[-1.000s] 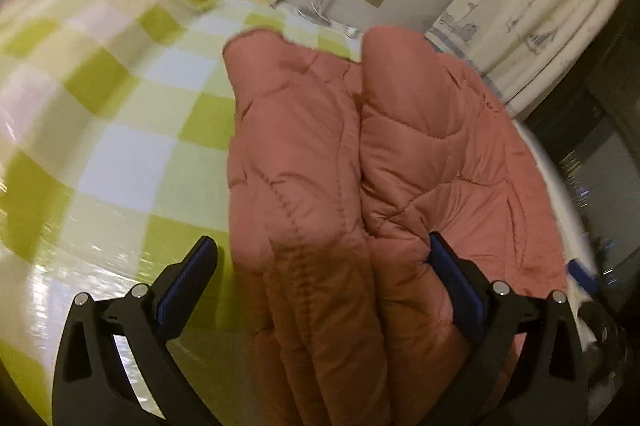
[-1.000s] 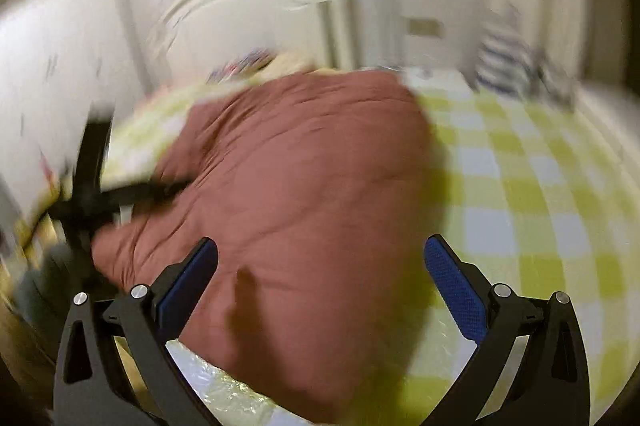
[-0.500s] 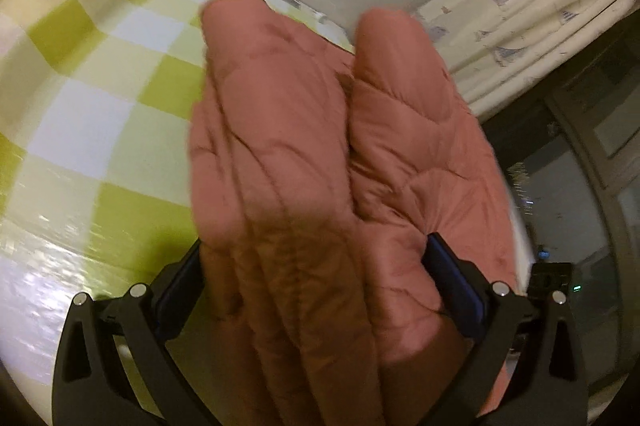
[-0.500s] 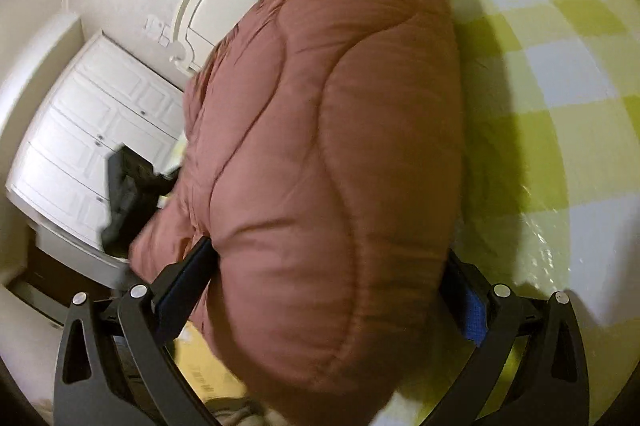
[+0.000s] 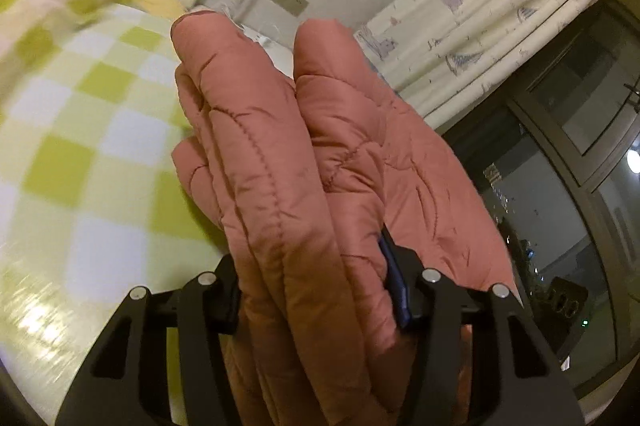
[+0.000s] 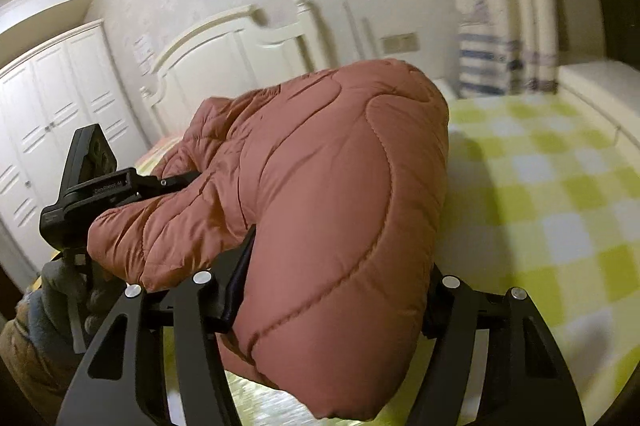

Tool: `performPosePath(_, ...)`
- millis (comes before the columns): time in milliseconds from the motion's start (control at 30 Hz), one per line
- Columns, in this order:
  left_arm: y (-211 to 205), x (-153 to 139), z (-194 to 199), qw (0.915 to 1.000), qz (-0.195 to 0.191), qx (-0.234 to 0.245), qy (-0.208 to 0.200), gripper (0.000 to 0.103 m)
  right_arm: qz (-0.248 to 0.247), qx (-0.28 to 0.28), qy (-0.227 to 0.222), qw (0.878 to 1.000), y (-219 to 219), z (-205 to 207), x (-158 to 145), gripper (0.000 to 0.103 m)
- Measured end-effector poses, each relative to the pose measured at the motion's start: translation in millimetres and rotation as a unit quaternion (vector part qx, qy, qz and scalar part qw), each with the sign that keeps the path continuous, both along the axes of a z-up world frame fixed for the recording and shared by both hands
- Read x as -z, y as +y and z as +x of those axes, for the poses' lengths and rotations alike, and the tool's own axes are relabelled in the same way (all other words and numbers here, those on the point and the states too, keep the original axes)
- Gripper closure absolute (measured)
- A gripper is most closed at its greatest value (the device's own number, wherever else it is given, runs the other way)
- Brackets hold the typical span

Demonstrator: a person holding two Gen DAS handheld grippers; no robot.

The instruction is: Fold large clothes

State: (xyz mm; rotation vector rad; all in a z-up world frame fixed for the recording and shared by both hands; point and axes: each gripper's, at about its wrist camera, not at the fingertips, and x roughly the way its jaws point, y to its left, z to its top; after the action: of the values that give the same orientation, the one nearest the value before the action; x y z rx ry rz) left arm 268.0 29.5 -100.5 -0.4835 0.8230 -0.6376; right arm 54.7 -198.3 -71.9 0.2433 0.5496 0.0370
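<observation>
1. The pink padded jacket [image 5: 304, 162] is gathered into thick folds and held up off the bed [image 5: 80, 154] between both tools, so the fold looks partly made, not yet laid flat or finished.
2. The left gripper [image 5: 316, 290] has just been closing; its fingers [image 5: 394, 282] now pinch several bunched layers.
3. The right gripper [image 6: 332, 290] has likewise just been closing and clamps a fat rounded bulge of the jacket [image 6: 344, 186].
4. The fabric is smooth, slightly shiny, quilted in curved stitch lines (puffy, likely springy). The bed cover is soft green-and-white check.
</observation>
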Motion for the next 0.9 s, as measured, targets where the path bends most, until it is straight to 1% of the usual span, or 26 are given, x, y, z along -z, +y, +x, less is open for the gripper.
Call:
performPosePath(33, -12.1, 1.1, 6.3, 0.9999, 0.011, 0.004, 0.0, 0.049, 0.005, 0.008, 0.007, 1.0, -12.9, 3.5, -1.2, 0.038)
performPosePath(67, -25.8, 7.6, 12.5, 0.9996, 0.026, 0.008, 0.007, 0.048, 0.019, 0.018, 0.027, 0.999, -26.1, 11.5, 4.1, 0.038)
performPosePath(100, -37.0, 18.3, 18.6, 0.9988, 0.042, 0.009, 0.024, 0.044, 0.032, 0.026, 0.049, 0.998, -37.2, 14.5, 13.5, 0.035)
performPosePath(133, -43.8, 31.7, 20.7, 0.998, 0.05, 0.005, 0.037, 0.035, 0.056, 0.038, 0.088, 0.994, -48.7, 17.9, 31.0, 0.028)
performPosePath(167, -44.6, 37.8, 18.5, 0.9983, 0.045, 0.004, 0.036, 0.03, 0.074, 0.046, 0.104, 0.991, -55.8, 17.9, 40.5, 0.024)
performPosePath(200, -44.8, 43.1, 16.2, 0.9986, 0.04, 0.006, 0.034, 0.028, 0.104, 0.052, 0.109, 0.987, -63.3, 12.1, 47.4, 0.015)
performPosePath(233, -43.2, 47.1, 14.3, 0.9987, 0.036, 0.008, 0.035, 0.027, 0.117, 0.058, 0.109, 0.985, -65.9, 5.3, 45.9, 0.01)
performPosePath(267, -41.5, 49.4, 12.3, 0.9988, 0.032, 0.009, 0.036, 0.027, 0.104, 0.071, 0.105, 0.986, -63.4, 0.2, 39.7, 0.01)
performPosePath(300, -40.3, 49.5, 10.8, 0.9988, 0.033, 0.01, 0.036, 0.027, 0.08, 0.087, 0.094, 0.989, -58.9, -5.5, 30.8, 0.01)
performPosePath(333, -40.1, 48.2, 9.2, 0.9986, 0.04, 0.009, 0.033, 0.027, 0.037, 0.118, 0.067, 0.99, -47.6, -16.4, 14.2, 0.01)
performPosePath(367, -42.0, 44.3, 9.9, 0.9984, 0.047, 0.008, 0.029, 0.027, 0.014, 0.131, 0.044, 0.99, -38.7, -22.6, 2.3, 0.01)
performPosePath(400, -43.5, 42.5, 8.4, 0.9981, 0.057, 0.008, 0.024, 0.027, -0.007, 0.128, 0.014, 0.992, -25.9, -28.6, -10.7, 0.01)
performPosePath(433, -42.0, 41.2, 7.3, 0.9978, 0.062, 0.007, 0.021, 0.027, -0.026, 0.113, -0.009, 0.993, -9.3, -32.4, -21.8, 0.01)
performPosePath(467, -42.1, 40.9, 6.8, 0.9977, 0.064, 0.006, 0.021, 0.025, -0.059, 0.095, -0.025, 0.993, 13.0, -32.0, -34.6, 0.01)
performPosePath(500, -41.6, 41.8, 7.0, 0.9977, 0.062, 0.004, 0.025, 0.025, -0.095, 0.078, -0.023, 0.992, 34.3, -27.0, -36.1, 0.01)
performPosePath(533, -40.0, 41.9, 8.5, 0.9976, 0.062, 0.001, 0.03, 0.021, -0.146, 0.05, -0.007, 0.988, 63.8, -15.9, -31.1, 0.01)
performPosePath(567, -40.2, 37.0, 8.7, 0.9975, 0.063, -0.003, 0.031, 0.019, -0.173, 0.03, 0.008, 0.984, 80.6, -5.1, -24.1, 0.01)
performPosePath(600, -36.7, 31.7, 8.7, 0.9973, 0.065, -0.011, 0.032, 0.018, -0.199, 0.013, 0.029, 0.98, 96.3, 3.2, -11.4, 0.01)
performPosePath(633, -29.9, 20.5, 5.6, 0.9966, 0.072, -0.031, 0.027, 0.018, -0.221, 0.001, 0.054, 0.974, 106.8, 14.8, 5.5, 0.009)
performPosePath(667, -24.5, 10.2, 1.1, 0.9956, 0.078, -0.049, 0.016, 0.02, -0.243, -0.002, 0.077, 0.967, 119.0, 23.8, 25.3, 0.009)
performPosePath(700, -18.9, -7.1, -7.0, 0.9936, 0.085, -0.073, -0.012, 0.019, -0.254, 0.0, 0.072, 0.965, 126.5, 24.7, 35.0, 0.008)
performPosePath(733, -14.3, -27.4, -17.4, 0.991, 0.085, -0.09, -0.051, 0.019, -0.257, 0.0, 0.074, 0.964, 129.6, 24.6, 34.6, 0.008)
performPosePath(767, -13.0, -44.2, -26.0, 0.9887, 0.083, -0.093, -0.084, 0.015, -0.244, 0.001, 0.073, 0.967, 129.8, 24.9, 28.7, 0.008)
performPosePath(833, -22.9, -77.1, -38.9, 0.9826, 0.09, -0.08, -0.141, 0.01, -0.232, -0.003, 0.076, 0.97, 122.5, 28.2, 33.8, 0.008)
performPosePath(867, -34.9, -90.0, -41.8, 0.9792, 0.103, -0.065, -0.162, 0.006, -0.233, -0.003, 0.074, 0.97, 123.0, 26.0, 35.8, 0.008)
performPosePath(900, -46.5, -97.8, -41.1, 0.9772, 0.114, -0.048, -0.173, 0.003, -0.234, 0.0, 0.074, 0.969, 123.6, 23.2, 36.5, 0.008)
